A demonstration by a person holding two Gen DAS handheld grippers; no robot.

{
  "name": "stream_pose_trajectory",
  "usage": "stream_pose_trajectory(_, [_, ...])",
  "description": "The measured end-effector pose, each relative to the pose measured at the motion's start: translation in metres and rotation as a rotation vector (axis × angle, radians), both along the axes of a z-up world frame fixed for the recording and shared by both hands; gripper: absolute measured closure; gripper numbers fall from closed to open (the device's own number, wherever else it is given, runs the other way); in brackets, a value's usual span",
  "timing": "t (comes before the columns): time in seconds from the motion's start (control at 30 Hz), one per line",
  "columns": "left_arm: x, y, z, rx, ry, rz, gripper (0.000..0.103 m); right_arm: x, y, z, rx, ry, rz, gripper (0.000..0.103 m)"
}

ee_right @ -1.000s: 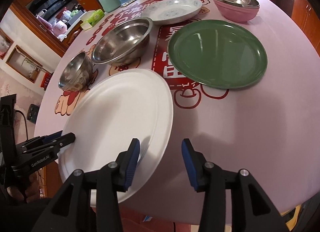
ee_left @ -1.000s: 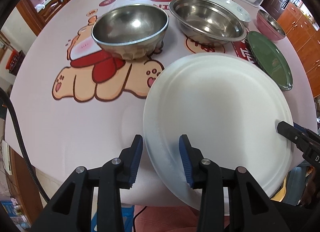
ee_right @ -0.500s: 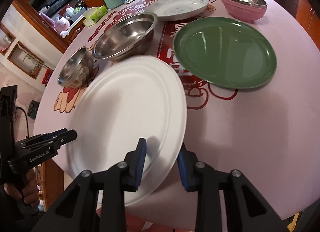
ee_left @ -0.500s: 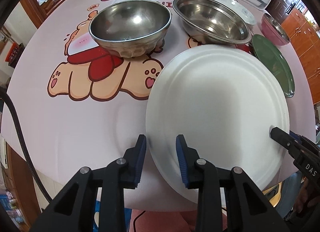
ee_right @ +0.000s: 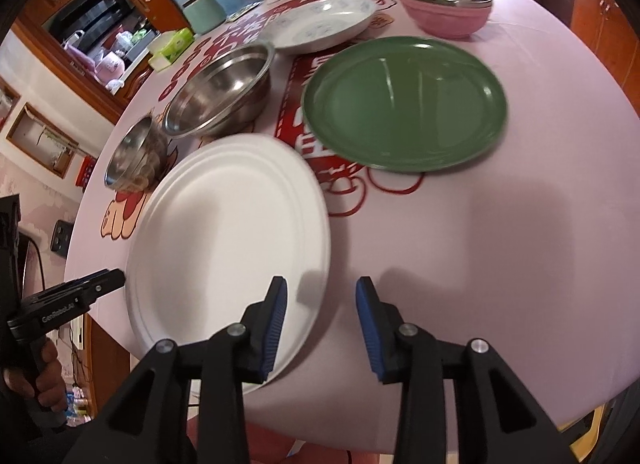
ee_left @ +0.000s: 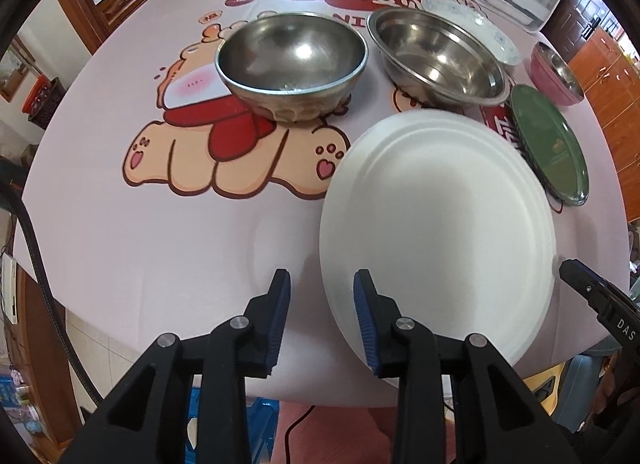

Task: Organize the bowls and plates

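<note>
- The white plate [ee_left: 436, 232] lies on the pink surface [ee_left: 160, 256] near its front edge. Its near rim looks to overhang that edge slightly, though this is hard to confirm. The green plate [ee_right: 404, 102] sits just beyond it to the right, and two steel bowls stand behind it.
- The left gripper [ee_left: 322, 304] straddles the white plate's left rim, one pad over the plate and the other over the bare surface. Its jaws are narrowly parted, have just been opening a little, and do not press on the rim.
- The right gripper [ee_right: 320, 304] straddles the opposite rim in the same way. Its jaws have also just been opening, with the rim between them but not pinched.
- The white plate looks thin, matte and moulded, probably pulp or light plastic. It is judged light, not brittle, and likely to flex if lifted from one side only.
- The raised rim is the only place to take hold, and a grip on both sides would keep the plate level.
- The green plate looks glossy and rigid, so it would be more slippery and probably heavier.
- The deep steel bowl [ee_left: 292, 64] and the wide steel bowl [ee_left: 436, 58] are stiff and smooth, best taken by the lip.
</note>
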State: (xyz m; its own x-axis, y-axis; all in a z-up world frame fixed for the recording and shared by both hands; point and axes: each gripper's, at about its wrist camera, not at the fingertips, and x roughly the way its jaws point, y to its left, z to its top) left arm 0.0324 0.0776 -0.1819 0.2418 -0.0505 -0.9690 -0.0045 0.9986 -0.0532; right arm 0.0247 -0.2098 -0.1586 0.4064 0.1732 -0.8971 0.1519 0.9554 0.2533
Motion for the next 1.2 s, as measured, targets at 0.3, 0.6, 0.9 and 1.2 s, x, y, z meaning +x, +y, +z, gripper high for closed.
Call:
stream_pose_trajectory(0.3, [0.015, -0.007, 0.036, -0.037, -0.056, -0.004, 0.071, 0.006, -0.021, 0.030, -0.027, -0.078, -0.052, 0.067])
stream_pose_trajectory(0.6, [0.048, -0.023, 0.083, -0.064, -0.156, -0.060, 0.071, 0.029, -0.034, 0.057, -0.031, -0.148, -0.076, 0.067])
stream_pose_trajectory(0.9, [0.100, -0.042, 0.121, -0.062, -0.220, -0.141, 0.069, 0.066, -0.043, 0.081, -0.032, -0.199, -0.098, 0.067])
stream_pose_trajectory(1.2, [0.165, -0.059, 0.137, -0.035, -0.227, -0.196, 0.068, 0.111, -0.056, 0.096, -0.043, -0.239, -0.119, 0.067])
